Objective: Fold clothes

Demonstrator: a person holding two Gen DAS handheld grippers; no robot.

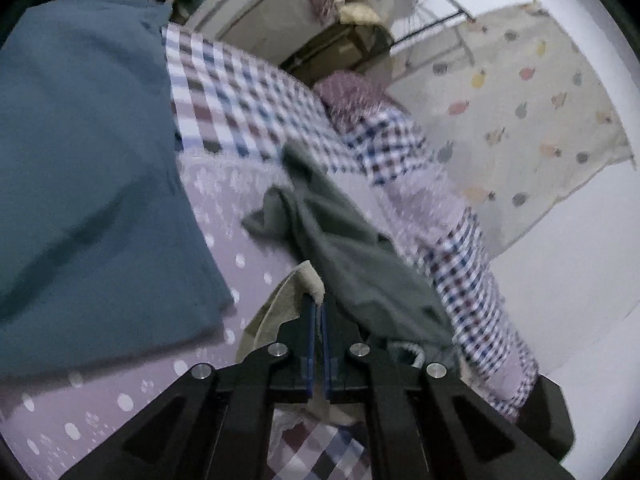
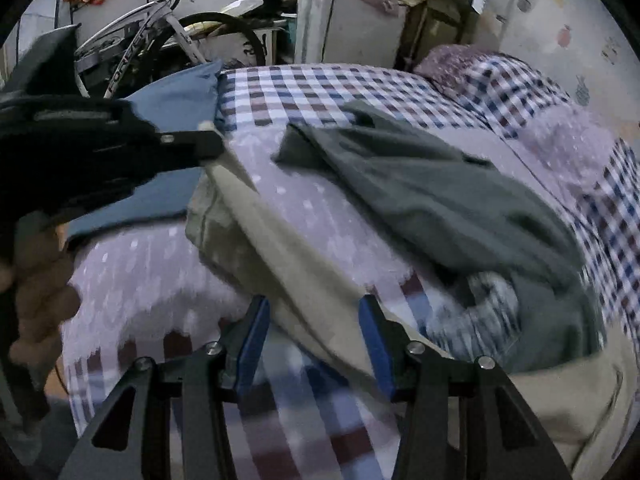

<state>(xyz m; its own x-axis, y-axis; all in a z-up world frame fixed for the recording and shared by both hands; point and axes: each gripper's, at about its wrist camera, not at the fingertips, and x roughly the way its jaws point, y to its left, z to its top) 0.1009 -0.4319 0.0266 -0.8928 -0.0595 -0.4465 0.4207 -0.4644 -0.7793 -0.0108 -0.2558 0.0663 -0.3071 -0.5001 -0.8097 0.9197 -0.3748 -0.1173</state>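
On the lilac dotted bedspread (image 2: 152,280), beige garment (image 2: 280,248) stretched from left gripper (image 1: 319,308), jaws pinching its corner, to right gripper (image 2: 316,312), jaws spread around cloth; grey garment (image 2: 440,200) crumpled far right, blue garment (image 1: 88,184) left

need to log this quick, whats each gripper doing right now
left gripper: shut on the beige garment
right gripper: open, beige garment lying between its fingers
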